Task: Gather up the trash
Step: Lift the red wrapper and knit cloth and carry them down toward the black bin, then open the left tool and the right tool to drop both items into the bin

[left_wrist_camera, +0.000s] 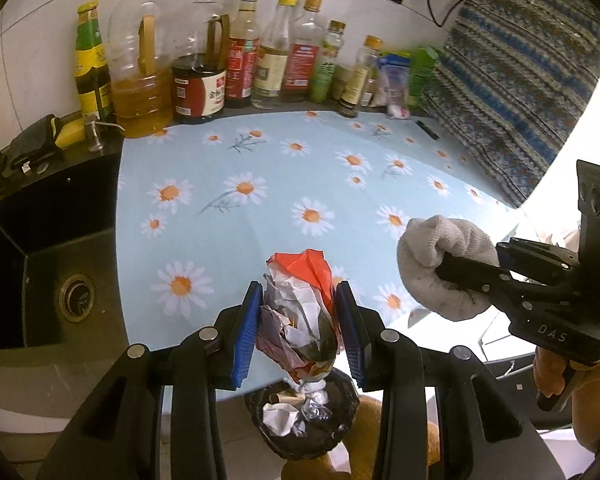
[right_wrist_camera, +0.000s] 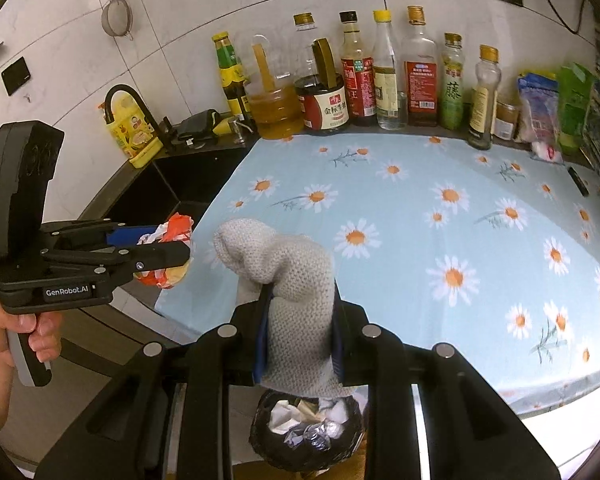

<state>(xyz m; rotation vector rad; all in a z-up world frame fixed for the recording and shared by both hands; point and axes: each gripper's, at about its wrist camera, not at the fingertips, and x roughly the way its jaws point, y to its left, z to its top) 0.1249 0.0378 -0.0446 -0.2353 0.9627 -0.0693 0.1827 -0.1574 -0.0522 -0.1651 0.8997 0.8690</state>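
My left gripper (left_wrist_camera: 300, 308) is shut on a crumpled red, white and dark plastic wrapper (left_wrist_camera: 300, 312), held above the front edge of the daisy tablecloth. A black-lined trash bin (left_wrist_camera: 336, 432) with paper and foil scraps sits on the floor right below it. My right gripper (right_wrist_camera: 300, 320) is shut on a grey knitted cloth (right_wrist_camera: 288, 272), held over the same bin (right_wrist_camera: 268, 444). In the left wrist view the right gripper (left_wrist_camera: 456, 276) and cloth (left_wrist_camera: 440, 256) are to the right. In the right wrist view the left gripper (right_wrist_camera: 172, 248) and wrapper (right_wrist_camera: 172, 228) are to the left.
A blue daisy tablecloth (left_wrist_camera: 300, 168) covers the counter. A row of oil and sauce bottles (left_wrist_camera: 220, 60) lines the back wall. A black sink (left_wrist_camera: 40, 272) with a faucet (right_wrist_camera: 128, 100) lies left. A patterned fabric (left_wrist_camera: 520, 80) hangs at the right.
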